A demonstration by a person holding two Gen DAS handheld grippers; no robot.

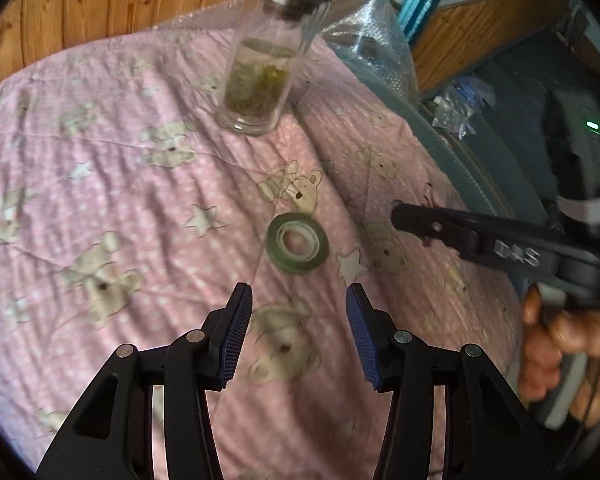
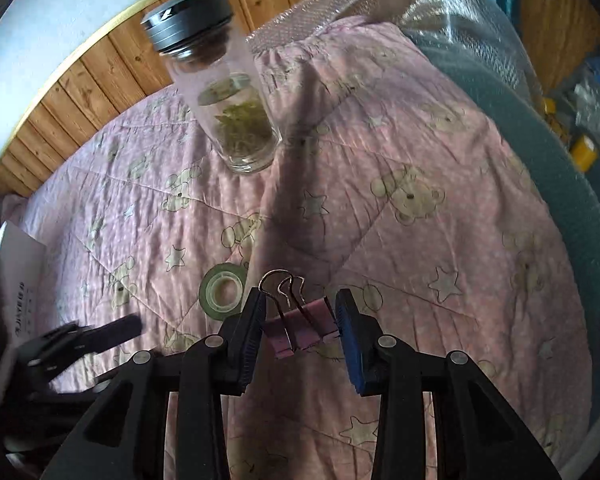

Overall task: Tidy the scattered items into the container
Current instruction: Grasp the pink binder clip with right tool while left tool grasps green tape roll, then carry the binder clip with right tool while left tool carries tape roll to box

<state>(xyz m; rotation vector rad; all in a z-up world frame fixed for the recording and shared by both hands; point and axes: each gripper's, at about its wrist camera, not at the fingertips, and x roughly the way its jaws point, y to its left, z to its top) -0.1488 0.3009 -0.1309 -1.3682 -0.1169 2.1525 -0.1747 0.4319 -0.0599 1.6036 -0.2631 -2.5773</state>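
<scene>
Right wrist view is showing the right hand-held gripper (image 2: 300,322) clamping a pink binder clip (image 2: 300,330) between its blue pads, wire handles pointing away, above a pink bear-print quilt (image 2: 400,240). Left hand-held gripper (image 1: 299,312) is hanging with jaws spread wide and nothing between them, just short of a green tape roll (image 1: 297,246) lying flat on the quilt. A glass jar (image 1: 266,68) with a grey lid is standing upright farther back. At the right edge, a grey-green rim (image 2: 548,184), possibly the container, is curving beside the quilt
</scene>
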